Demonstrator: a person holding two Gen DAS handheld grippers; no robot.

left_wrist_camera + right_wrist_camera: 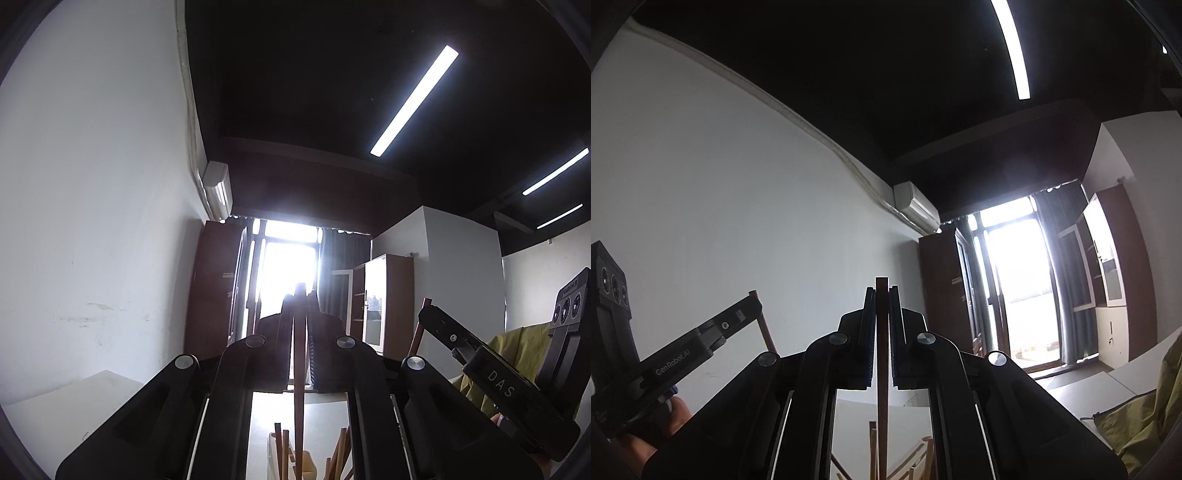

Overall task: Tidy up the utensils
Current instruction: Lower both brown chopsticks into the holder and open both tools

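Wooden chopstick (299,354) is gripped upright between the closed left tongs (300,295), its tip poking just above them. A second dark chopstick (882,332) is clamped the same way by the right tongs (882,291), which are pressed shut against it. Below both, more chopsticks (873,450) are seen standing in a pale holder (308,463) on the white surface (55,406). A yellow-green cloth (1137,424) is seen lying to the right.
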